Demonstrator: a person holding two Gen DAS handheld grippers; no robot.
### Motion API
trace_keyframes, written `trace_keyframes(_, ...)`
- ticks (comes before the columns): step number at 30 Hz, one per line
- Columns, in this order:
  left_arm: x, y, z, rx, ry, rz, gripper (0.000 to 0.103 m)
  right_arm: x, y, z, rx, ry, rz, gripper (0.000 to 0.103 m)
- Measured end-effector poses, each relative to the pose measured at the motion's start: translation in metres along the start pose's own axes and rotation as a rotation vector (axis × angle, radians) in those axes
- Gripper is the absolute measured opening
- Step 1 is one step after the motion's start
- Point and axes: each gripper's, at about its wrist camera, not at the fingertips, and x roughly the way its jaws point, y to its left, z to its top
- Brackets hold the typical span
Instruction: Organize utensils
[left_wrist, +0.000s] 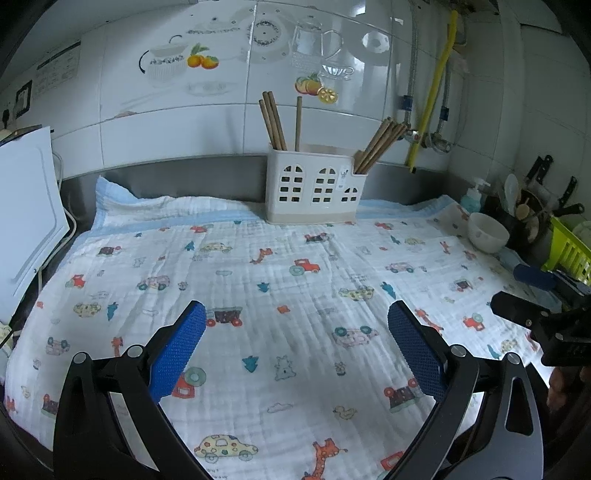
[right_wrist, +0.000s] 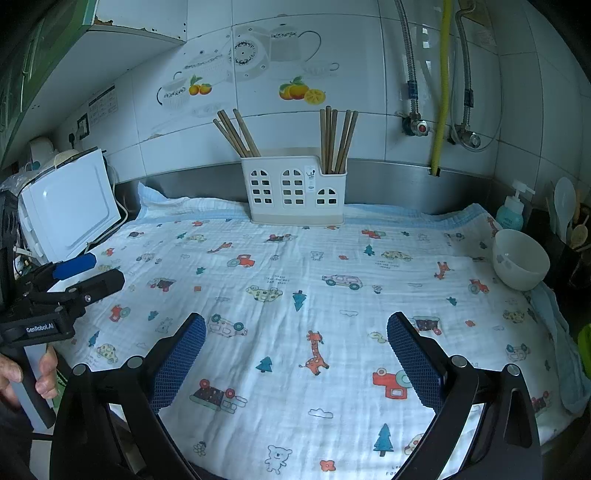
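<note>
A white utensil caddy (left_wrist: 316, 186) (right_wrist: 295, 192) with window-shaped cut-outs stands at the back of the counter, against the steel splashback. Brown chopsticks stick out of its left compartment (left_wrist: 273, 120) (right_wrist: 236, 133) and its right compartment (left_wrist: 378, 146) (right_wrist: 338, 138). My left gripper (left_wrist: 295, 314) hovers open over the printed cloth, well short of the caddy, with nothing between its blue pads. My right gripper (right_wrist: 295, 325) is likewise open and empty above the cloth. Each gripper shows at the edge of the other's view: the right gripper (left_wrist: 532, 295) and the left gripper (right_wrist: 88, 273).
A white cloth (left_wrist: 280, 295) (right_wrist: 332, 295) printed with cars and giraffes covers the counter. A white bowl (left_wrist: 487, 232) (right_wrist: 521, 258) sits at the right, near a soap bottle (right_wrist: 511, 210), a dark utensil holder (left_wrist: 524, 218) and a green rack (left_wrist: 569, 247). A white appliance (left_wrist: 26, 229) (right_wrist: 70, 210) stands at the left. A hand (right_wrist: 44, 373) holds the left gripper's handle.
</note>
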Motion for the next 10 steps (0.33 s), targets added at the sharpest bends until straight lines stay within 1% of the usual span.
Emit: trace_keyframes(10, 0.0041, 0.0019, 0.0016, -0.003, 0.019, 0.005, 0.098, 0.0013, 0.0005, -0.0003, -0.001, 0.002, 0.003, 0.095)
